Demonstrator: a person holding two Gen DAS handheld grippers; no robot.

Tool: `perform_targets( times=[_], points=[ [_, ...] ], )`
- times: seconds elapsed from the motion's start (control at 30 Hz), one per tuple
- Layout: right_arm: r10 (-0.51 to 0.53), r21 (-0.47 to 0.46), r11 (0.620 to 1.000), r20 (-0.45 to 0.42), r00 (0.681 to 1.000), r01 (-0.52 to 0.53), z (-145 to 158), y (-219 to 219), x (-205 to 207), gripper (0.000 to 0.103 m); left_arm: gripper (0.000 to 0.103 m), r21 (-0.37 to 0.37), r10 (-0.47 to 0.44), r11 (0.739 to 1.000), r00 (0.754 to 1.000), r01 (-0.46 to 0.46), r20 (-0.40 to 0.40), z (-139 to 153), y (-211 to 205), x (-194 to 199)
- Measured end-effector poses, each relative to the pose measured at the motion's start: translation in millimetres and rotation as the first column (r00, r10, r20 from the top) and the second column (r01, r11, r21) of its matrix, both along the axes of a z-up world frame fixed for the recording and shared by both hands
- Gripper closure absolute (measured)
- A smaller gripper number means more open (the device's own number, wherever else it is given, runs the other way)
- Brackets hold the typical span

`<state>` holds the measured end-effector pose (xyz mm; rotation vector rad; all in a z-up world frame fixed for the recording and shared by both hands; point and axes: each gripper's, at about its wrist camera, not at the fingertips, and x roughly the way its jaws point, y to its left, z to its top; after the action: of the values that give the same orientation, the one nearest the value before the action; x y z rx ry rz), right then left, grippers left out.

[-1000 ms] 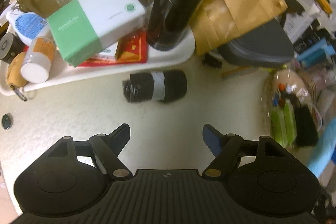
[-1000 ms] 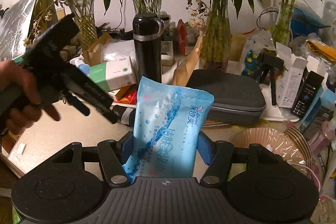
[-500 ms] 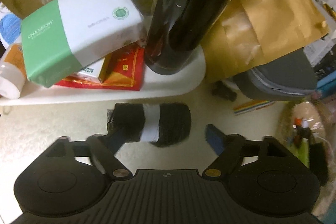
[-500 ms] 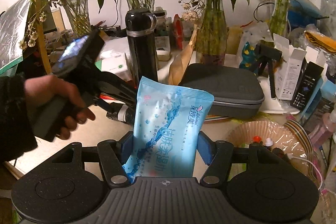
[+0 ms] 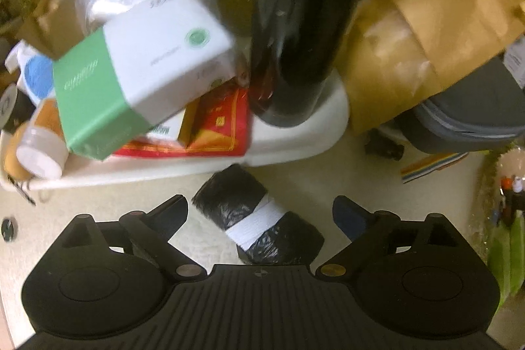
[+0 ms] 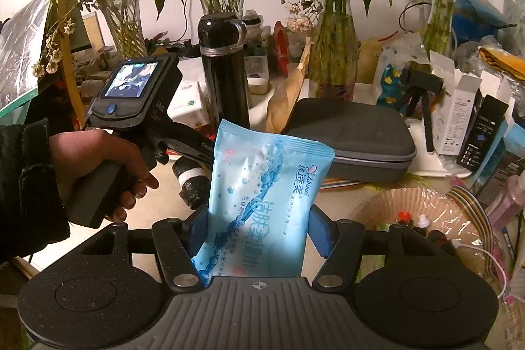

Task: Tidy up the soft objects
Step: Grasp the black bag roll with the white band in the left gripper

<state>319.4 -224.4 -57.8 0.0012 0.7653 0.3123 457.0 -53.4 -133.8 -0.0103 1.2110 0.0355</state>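
A black roll with a white band [image 5: 229, 195] lies slanted on the cream tabletop, just in front of a white tray. My left gripper [image 5: 261, 207] points steeply down over it. Its jaws are opening, and the roll sits between the fingers with neither pad touching it. In the right wrist view the same roll [image 6: 192, 177] shows behind a hand [image 6: 98, 159] that holds the left gripper. My right gripper [image 6: 259, 220] is shut on a light blue pack of wet wipes [image 6: 262, 186], which stands upright between the blue pads.
The white tray [image 5: 295, 146] carries a tall black flask [image 5: 305, 22], a green-and-white tissue box [image 5: 131, 71] and small bottles. A brown paper bag [image 5: 410, 38] and a grey zip case [image 6: 347, 133] lie to the right. A plastic-wrapped basket [image 6: 410, 205] stands at the near right.
My left gripper came down and forward over the black roll while its jaws spread wider. The roll now lies slanted between the fingers. The right gripper and the wipes pack kept still.
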Motion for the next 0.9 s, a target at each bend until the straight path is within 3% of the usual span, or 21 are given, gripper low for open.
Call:
perform_targets(
  times=[0.1, 0.17, 0.2, 0.23, 0.33, 0.53, 0.9],
  points=[
    [0.006, 0.001, 1.0, 0.0, 1.0, -0.006, 0, 1, 0, 0.037, 0.009, -0.003, 0.034, 0.999, 0.998, -0.034, -0.053, -11, 8, 2],
    [0.011, -0.004, 1.0, -0.003, 1.0, -0.011, 0, 2, -1, 0.037, 0.023, -0.013, 0.042, 0.999, 0.996, -0.043, -0.08, -18, 11, 3],
    [0.012, -0.005, 1.0, -0.003, 1.0, -0.012, 0, 1, -1, 0.037, 0.037, -0.042, 0.039, 0.998, 0.996, -0.042, -0.085, -21, 12, 2],
    [0.01, -0.005, 1.0, -0.002, 1.0, -0.01, 0, 1, -1, 0.037, 0.044, -0.071, 0.039, 0.996, 0.995, -0.045, -0.09, -23, 13, 2],
    [0.006, 0.002, 1.0, -0.001, 1.0, -0.006, 1, 0, -1, 0.037, 0.052, -0.061, 0.034, 0.997, 0.996, -0.04, -0.084, -21, 11, -1],
    [0.012, -0.003, 1.0, -0.01, 1.0, -0.012, 1, 1, -1, 0.037, 0.056, -0.045, -0.024, 0.999, 0.997, 0.021, -0.073, -5, 9, -15],
    [0.009, -0.009, 1.0, 0.019, 1.0, -0.009, 14, 4, -12, 0.037, 0.057, -0.08, -0.111, 0.99, 0.991, 0.116, 0.073, 78, 22, -65]
  ],
)
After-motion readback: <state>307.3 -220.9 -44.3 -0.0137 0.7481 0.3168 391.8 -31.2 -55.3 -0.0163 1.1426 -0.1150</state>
